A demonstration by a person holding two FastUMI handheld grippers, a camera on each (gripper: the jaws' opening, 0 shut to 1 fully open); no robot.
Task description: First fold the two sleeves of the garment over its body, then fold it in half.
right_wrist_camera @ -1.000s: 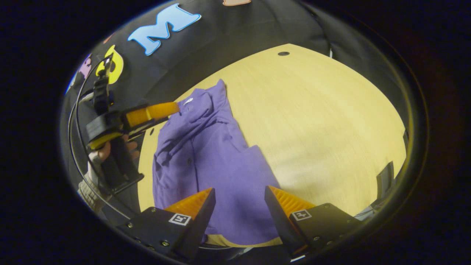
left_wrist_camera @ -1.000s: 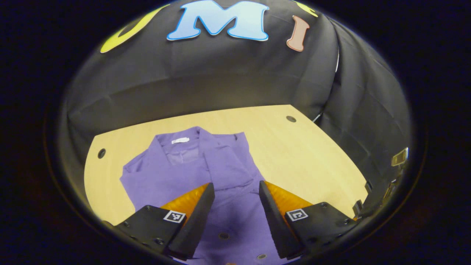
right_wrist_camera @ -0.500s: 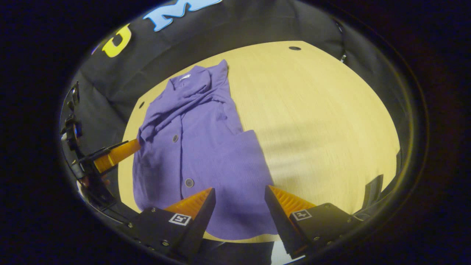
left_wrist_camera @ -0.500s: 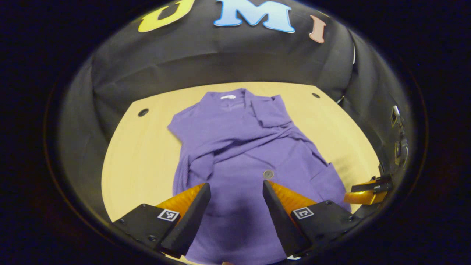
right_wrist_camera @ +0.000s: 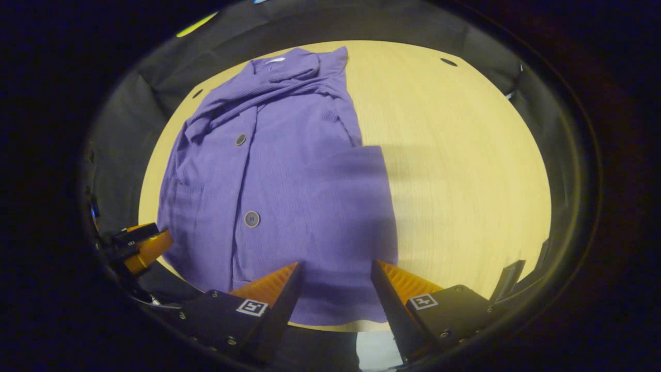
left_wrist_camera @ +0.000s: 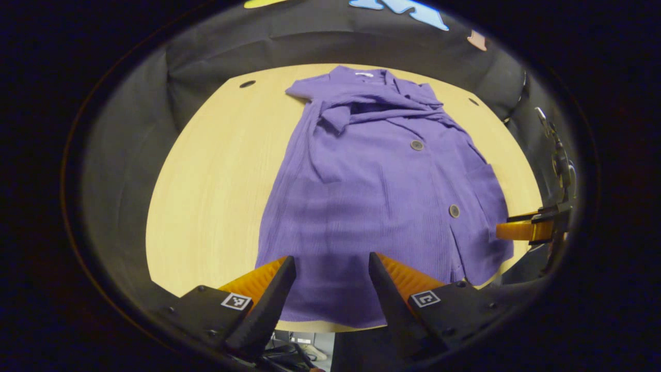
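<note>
Your left hand-held gripper (left_wrist_camera: pixel 330 268) and right hand-held gripper (right_wrist_camera: pixel 335 274) hang apart and empty at lower frame; the soft, light purple garment (left_wrist_camera: pixel 382 186) sprawls mid-tabletop (left_wrist_camera: pixel 217 170); pinch its near hem corners.

This is a staged recording booth, not a lived-in room. Black cloth (left_wrist_camera: pixel 217 57) hangs as a wall close around a pale wooden table (left_wrist_camera: pixel 217 170) with rounded corners and small dark round holes (left_wrist_camera: pixel 247 83) near its far edge. A purple buttoned garment (left_wrist_camera: pixel 382 196) lies on the table, lit from above against dark surroundings.
</note>
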